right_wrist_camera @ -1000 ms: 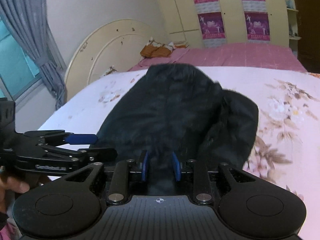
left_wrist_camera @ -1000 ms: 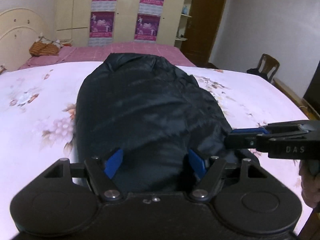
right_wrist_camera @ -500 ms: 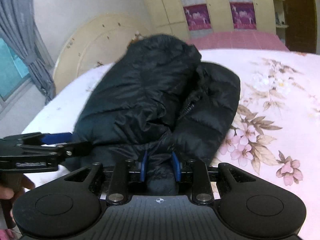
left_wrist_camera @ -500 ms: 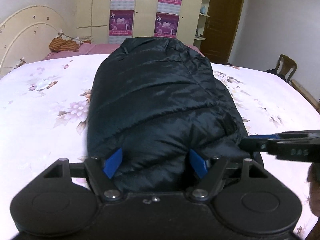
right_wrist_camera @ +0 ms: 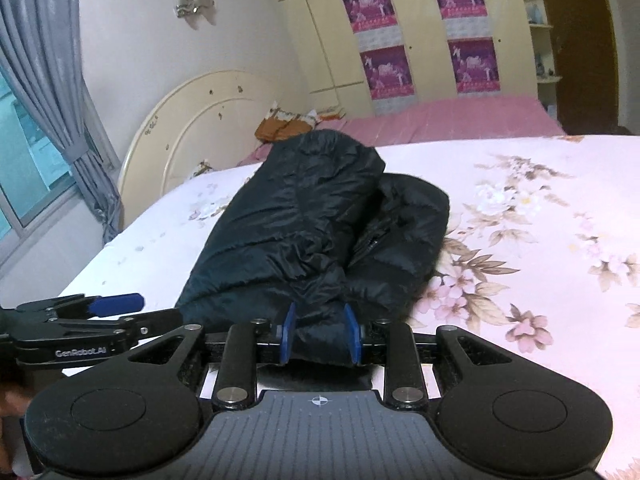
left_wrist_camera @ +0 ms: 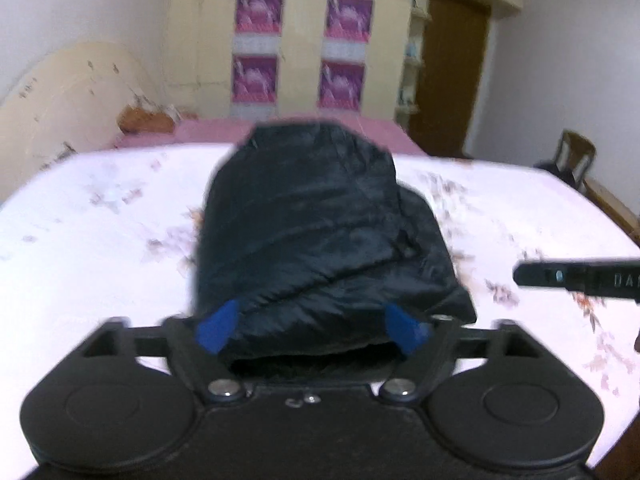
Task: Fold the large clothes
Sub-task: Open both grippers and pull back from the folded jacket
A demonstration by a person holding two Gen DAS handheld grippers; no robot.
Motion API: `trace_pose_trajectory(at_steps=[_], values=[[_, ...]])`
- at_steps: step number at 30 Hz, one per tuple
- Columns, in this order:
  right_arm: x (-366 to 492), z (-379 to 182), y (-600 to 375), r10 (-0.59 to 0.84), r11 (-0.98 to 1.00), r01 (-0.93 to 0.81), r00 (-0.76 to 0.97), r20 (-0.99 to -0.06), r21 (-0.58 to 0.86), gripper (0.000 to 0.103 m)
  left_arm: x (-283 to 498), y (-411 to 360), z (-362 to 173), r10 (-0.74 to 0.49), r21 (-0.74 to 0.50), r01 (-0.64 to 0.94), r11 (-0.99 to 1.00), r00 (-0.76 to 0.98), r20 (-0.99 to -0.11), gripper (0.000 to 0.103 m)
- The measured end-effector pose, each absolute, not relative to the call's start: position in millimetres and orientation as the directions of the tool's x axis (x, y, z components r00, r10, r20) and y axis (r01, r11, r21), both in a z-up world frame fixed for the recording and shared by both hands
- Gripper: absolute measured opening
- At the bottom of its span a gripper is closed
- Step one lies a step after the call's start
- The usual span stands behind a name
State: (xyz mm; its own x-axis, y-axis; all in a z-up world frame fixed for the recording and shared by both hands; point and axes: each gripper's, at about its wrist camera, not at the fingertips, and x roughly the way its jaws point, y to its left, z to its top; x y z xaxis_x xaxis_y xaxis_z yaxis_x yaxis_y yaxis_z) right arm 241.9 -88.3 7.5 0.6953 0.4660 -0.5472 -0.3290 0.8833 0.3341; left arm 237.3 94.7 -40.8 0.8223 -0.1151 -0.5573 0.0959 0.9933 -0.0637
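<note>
A dark navy puffer jacket [left_wrist_camera: 316, 240] lies bundled on the floral bedsheet [left_wrist_camera: 100, 260]; it also shows in the right wrist view [right_wrist_camera: 320, 232]. My left gripper [left_wrist_camera: 314, 330] has its jaws wide apart, with the jacket's near edge between the blue pads. My right gripper [right_wrist_camera: 319, 334] is shut on a fold of the jacket's near edge. The right gripper also shows at the right edge of the left wrist view [left_wrist_camera: 576, 276], and the left gripper shows at the left of the right wrist view [right_wrist_camera: 100, 316].
The bed has a cream headboard [right_wrist_camera: 200, 128] at the left and a pink sheet [right_wrist_camera: 440, 120] at the far end. A wardrobe with posters [left_wrist_camera: 300, 48], a brown door [left_wrist_camera: 452, 76] and a wooden chair [left_wrist_camera: 572, 160] stand beyond. A window with grey curtains [right_wrist_camera: 40, 100] is at left.
Both grippers have pulled back and lowered; the jacket now looks smaller and farther off. The left view is blurred by motion. The right gripper keeps its hold on the fabric.
</note>
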Motion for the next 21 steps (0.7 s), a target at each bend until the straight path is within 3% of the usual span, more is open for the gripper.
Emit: trace_pose_trajectory(at_steps=[1,2,3,4,11,21], values=[[235,9,-91,0.453,0.889,-0.314,0.706,-0.544,0.333,0.043,222,94,-36,-0.072,-0.054,0.052,0.997,0.866,-0.495,0.103],[229,10,-93,0.422,0.903,-0.279,0.722,-0.549,0.327,0.075,212,94,-33,-0.047,-0.049,0.028,0.998,0.888,-0.458,0.103],[220,10,-95,0.384,0.917,-0.242,0.754,-0.533,0.318,0.098,205,93,-32,-0.033,-0.045,0.015,0.999,0.891,-0.452,0.103],[216,9,-96,0.372,0.921,-0.235,0.763,-0.528,0.310,0.103,199,93,-31,-0.029,-0.044,0.010,0.999,0.884,-0.467,0.103],[192,0,-90,0.325,0.942,-0.199,0.744,-0.584,0.272,0.103,167,87,-27,-0.038,-0.057,0.008,0.998,0.828,-0.559,0.103],[143,11,-87,0.286,0.954,-0.174,0.768,-0.573,0.242,0.103,125,72,-21,-0.045,-0.047,0.021,0.999,0.818,-0.573,0.103]])
